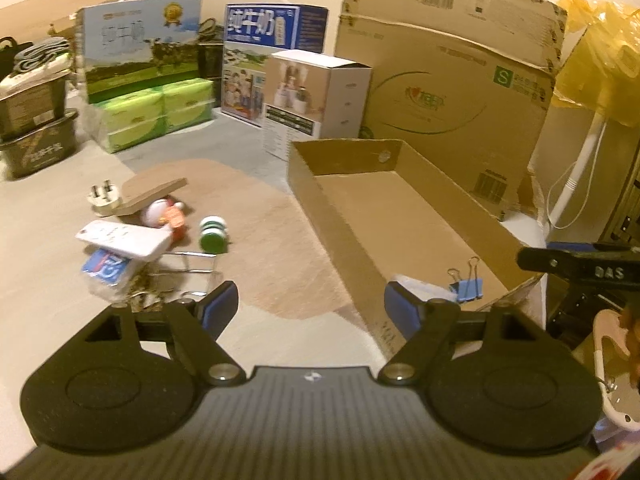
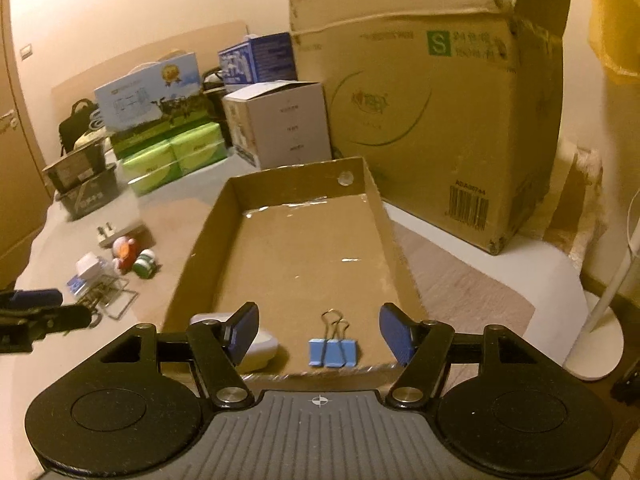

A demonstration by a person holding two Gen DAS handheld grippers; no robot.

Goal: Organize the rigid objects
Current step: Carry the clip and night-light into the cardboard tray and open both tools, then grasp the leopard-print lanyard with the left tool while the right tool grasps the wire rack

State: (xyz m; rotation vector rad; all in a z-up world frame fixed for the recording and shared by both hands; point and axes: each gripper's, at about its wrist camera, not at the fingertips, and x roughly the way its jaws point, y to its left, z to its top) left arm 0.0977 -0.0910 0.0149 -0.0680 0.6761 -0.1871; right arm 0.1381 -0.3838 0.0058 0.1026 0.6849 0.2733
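A shallow cardboard tray (image 1: 332, 216) (image 2: 200, 240) lies on the rug. At its near end lie blue binder clips (image 1: 466, 286) (image 2: 332, 352) and a white case (image 2: 260, 346). My right gripper (image 2: 320, 332) stands open just above the clips, and its pads do not touch them. My left gripper (image 1: 312, 310) is open with nothing in it, over the rug left of the tray. Left of it sits a pile: a white plug (image 1: 103, 199), a wooden board (image 1: 154, 194), a toy figure (image 1: 166, 216), a green and white roll (image 1: 212, 232), a white power strip (image 1: 120, 240), a blue packet (image 1: 102, 268) and wire pieces (image 1: 192, 268).
A large cardboard box (image 1: 460, 80) stands behind the tray, with a white box (image 1: 320, 96), milk cartons (image 1: 140, 44) and green tissue packs (image 1: 156, 116) along the wall. Black crates (image 1: 36, 144) stand at far left. A white fan stand (image 2: 600, 320) and a yellow bag (image 1: 600, 52) are at right.
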